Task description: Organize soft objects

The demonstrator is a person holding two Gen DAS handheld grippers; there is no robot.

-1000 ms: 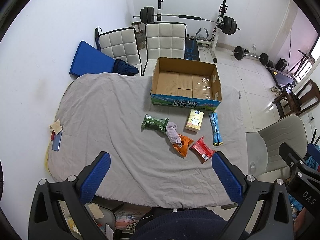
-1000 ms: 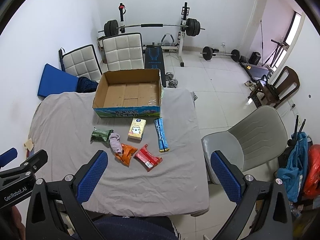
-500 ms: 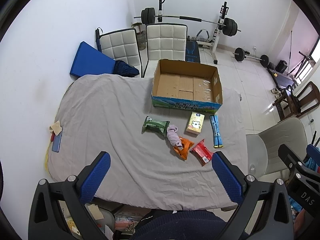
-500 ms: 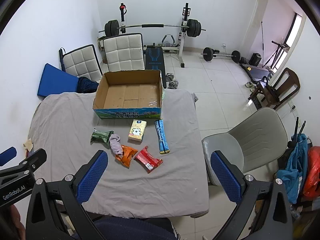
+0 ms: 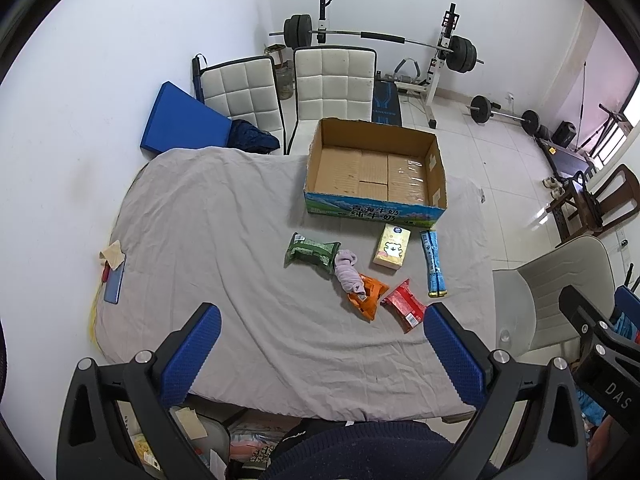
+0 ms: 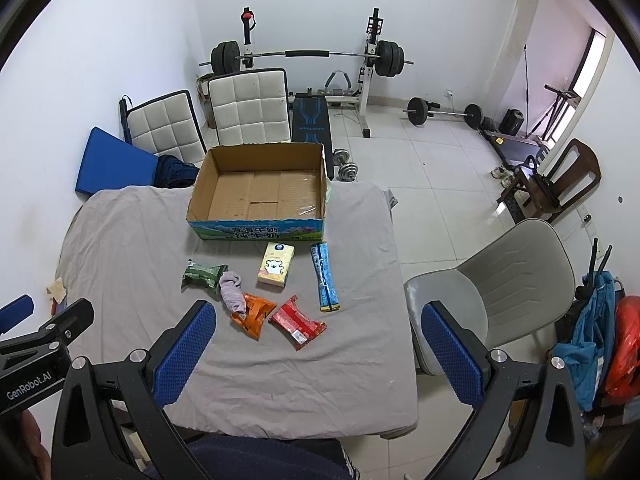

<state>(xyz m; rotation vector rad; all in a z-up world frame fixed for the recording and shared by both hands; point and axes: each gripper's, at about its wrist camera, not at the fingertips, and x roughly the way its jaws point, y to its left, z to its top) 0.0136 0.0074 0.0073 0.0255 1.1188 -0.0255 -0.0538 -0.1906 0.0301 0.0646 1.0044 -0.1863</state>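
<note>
An empty cardboard box (image 5: pixel 376 172) (image 6: pixel 260 192) stands at the far side of a grey-clothed table (image 5: pixel 208 240). In front of it lie a green packet (image 5: pixel 310 250) (image 6: pixel 202 276), a rolled lilac sock (image 5: pixel 346 272) (image 6: pixel 233 292), an orange packet (image 5: pixel 366 294) (image 6: pixel 254 312), a red packet (image 5: pixel 404 310) (image 6: pixel 298 322), a yellow tissue pack (image 5: pixel 392 247) (image 6: pixel 276 264) and a blue tube pack (image 5: pixel 433 262) (image 6: pixel 325 276). My left gripper (image 5: pixel 320 344) and right gripper (image 6: pixel 316 344) are open and empty, high above the near edge.
A phone and paper scrap (image 5: pixel 114 272) lie at the table's left edge. A beige chair (image 6: pixel 508 280) stands right of the table. Two white chairs (image 5: pixel 288 92), a blue mat (image 5: pixel 182 124) and a barbell rack (image 6: pixel 312 56) are behind.
Both grippers have drifted slightly back and up; the table objects look a little lower in view. Nothing was touched or moved.
</note>
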